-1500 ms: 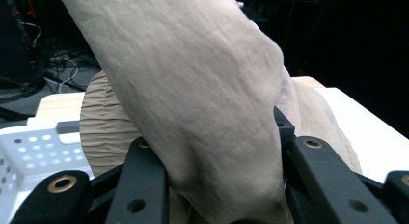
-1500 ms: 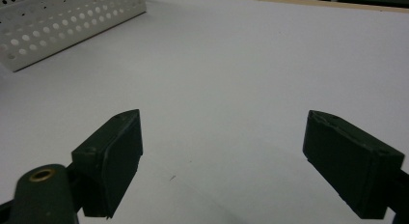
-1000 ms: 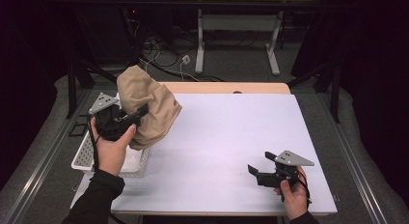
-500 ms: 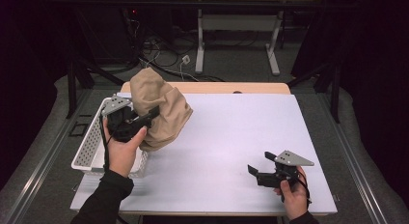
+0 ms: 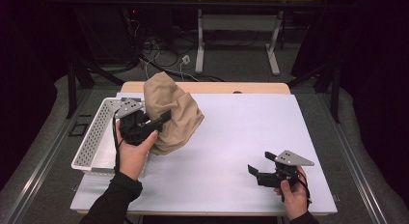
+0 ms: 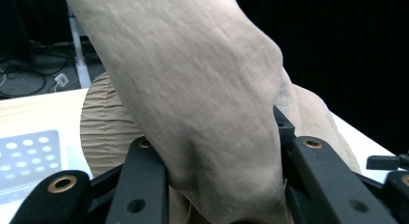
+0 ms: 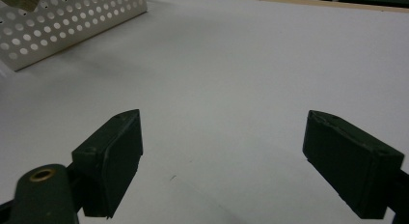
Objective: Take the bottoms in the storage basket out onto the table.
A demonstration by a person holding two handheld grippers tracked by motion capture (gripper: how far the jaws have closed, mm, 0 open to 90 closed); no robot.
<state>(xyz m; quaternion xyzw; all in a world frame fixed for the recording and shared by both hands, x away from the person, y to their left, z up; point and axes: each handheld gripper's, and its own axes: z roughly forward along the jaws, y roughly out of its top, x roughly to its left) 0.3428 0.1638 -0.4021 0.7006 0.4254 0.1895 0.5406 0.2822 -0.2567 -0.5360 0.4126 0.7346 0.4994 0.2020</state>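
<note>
Cloth bunched and clamped between left hand-held gripper jaws, above table.

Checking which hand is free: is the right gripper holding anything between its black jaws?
No: the right gripper has its jaws wide apart over the bare white table, nothing between them.

tan cloth | bunched, lifted | beside white basket
</note>
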